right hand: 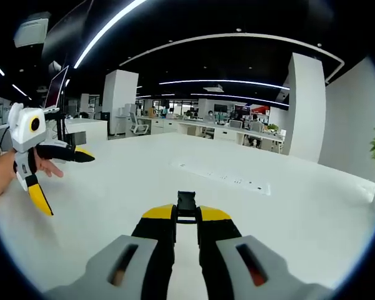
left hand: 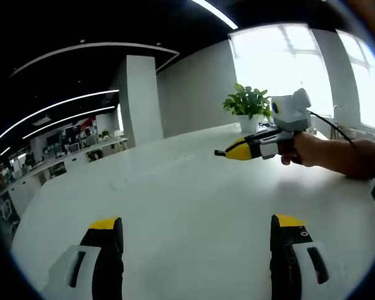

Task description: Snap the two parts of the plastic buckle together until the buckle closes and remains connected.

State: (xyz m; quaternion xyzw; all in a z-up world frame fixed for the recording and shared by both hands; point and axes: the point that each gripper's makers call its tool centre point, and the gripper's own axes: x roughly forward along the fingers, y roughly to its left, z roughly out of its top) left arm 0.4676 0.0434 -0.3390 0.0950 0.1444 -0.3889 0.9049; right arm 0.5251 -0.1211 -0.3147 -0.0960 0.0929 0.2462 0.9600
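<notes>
A small black plastic buckle [right hand: 186, 206] sits pinched between the tips of the right tongs [right hand: 186, 215], poking out just past their yellow ends. It is held above the white worktop [right hand: 250, 212]. From here it is too small to tell whether it is one part or both joined.

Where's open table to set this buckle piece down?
Bare white table lies ahead of the left gripper, between its open jaws and the plant. The right gripper, holding the buckle piece, also has clear table ahead.
</notes>
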